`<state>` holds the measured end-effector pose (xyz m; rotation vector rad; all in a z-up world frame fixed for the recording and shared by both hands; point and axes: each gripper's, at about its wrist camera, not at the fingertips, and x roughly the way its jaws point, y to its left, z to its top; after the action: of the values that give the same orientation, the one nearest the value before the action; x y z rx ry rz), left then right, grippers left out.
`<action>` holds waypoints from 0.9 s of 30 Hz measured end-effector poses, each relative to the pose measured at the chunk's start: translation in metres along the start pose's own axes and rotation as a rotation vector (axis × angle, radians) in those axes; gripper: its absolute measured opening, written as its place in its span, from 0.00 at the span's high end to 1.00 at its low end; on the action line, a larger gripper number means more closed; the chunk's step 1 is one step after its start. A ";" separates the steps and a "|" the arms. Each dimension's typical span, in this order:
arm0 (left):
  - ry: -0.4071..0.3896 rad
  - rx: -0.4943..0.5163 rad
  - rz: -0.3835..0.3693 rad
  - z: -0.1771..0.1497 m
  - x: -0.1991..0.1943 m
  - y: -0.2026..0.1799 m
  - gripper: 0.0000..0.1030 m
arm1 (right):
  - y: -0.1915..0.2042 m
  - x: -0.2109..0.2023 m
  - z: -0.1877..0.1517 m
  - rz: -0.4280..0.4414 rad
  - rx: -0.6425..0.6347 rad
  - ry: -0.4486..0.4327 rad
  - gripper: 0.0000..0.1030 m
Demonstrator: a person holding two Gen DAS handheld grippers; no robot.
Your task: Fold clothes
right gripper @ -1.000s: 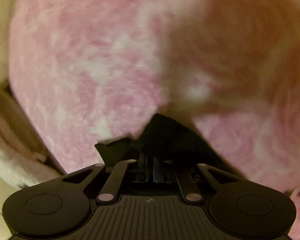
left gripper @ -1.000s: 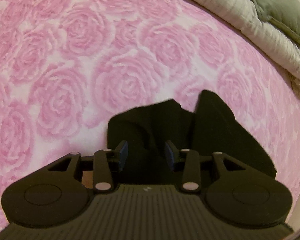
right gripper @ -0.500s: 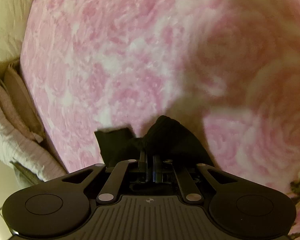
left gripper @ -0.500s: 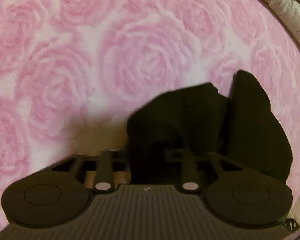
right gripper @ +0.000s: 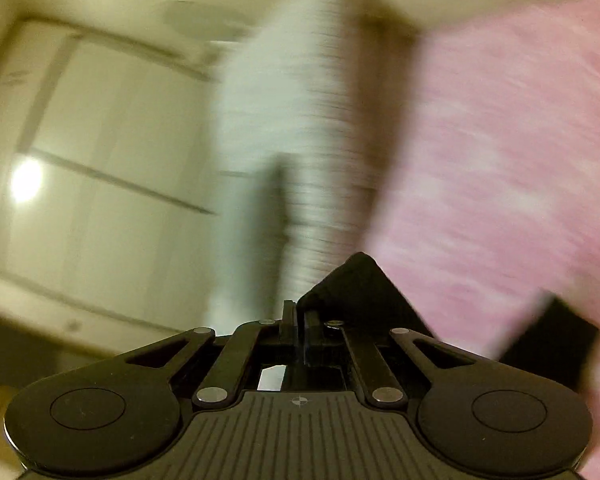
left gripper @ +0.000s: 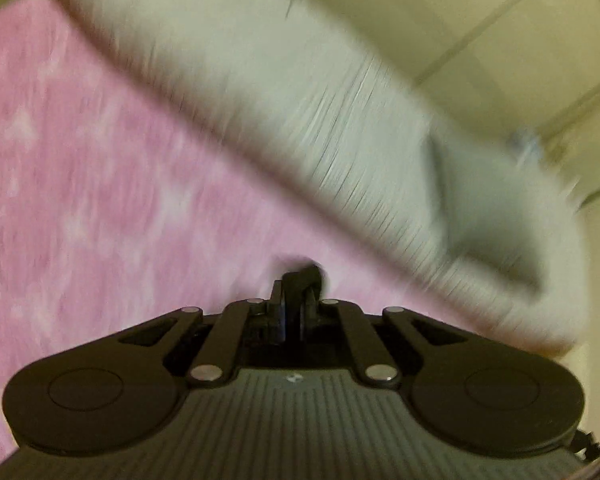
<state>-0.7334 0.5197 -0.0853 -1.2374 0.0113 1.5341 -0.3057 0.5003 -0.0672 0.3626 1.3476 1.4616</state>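
Since the earlier pictures, both claws have lifted away from the pink bedspread, and the views now take in the bed's edge and the floor, all heavily blurred by motion. The left claw, which stood wide open over the black garment a second ago, has closed on it.

Left wrist view: the left claw [left gripper: 296, 304] sits at bottom centre with its two fingers pressed together. A small dark nub of the black garment [left gripper: 306, 274] pokes out above the fingertips, pinched between them. The rest of the cloth cannot be seen from here; it lies below or behind the claw's body. Beyond the tips, the pink bedspread [left gripper: 100, 200] fills the left side. A pale ribbed quilt [left gripper: 340, 140] runs as a diagonal band from upper left to lower right. Cream floor tiles [left gripper: 500, 32] show at upper right.

Right wrist view: the picture is rolled sideways. The right claw [right gripper: 300, 320] is fully closed, its fingers clamped on the black garment [right gripper: 360, 288], which rises as a dark peak just right of the fingertips. A second dark piece of cloth shows at the far right edge, apart from the peak; whether it is part of the same garment cannot be told. The pink bedspread [right gripper: 520, 160] fills the right side, the pale quilt [right gripper: 308, 120] runs up the middle, and the tiled floor [right gripper: 100, 160] with a bright glare spot lies to the left.
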 end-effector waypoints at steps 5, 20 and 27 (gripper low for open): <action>-0.220 0.018 -0.137 0.036 -0.109 -0.015 0.96 | 0.081 -0.034 0.006 0.202 -0.105 -0.032 0.99; 0.284 -0.106 0.342 -0.258 -0.109 0.197 0.94 | -0.207 -0.200 -0.107 -0.501 0.128 0.128 0.99; 0.279 -0.248 0.511 -0.309 -0.128 0.245 0.93 | -0.311 -0.242 -0.136 -0.865 0.271 0.139 0.89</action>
<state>-0.7228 0.1528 -0.2775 -1.7345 0.3529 1.8183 -0.1691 0.1654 -0.2754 -0.1603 1.5428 0.5929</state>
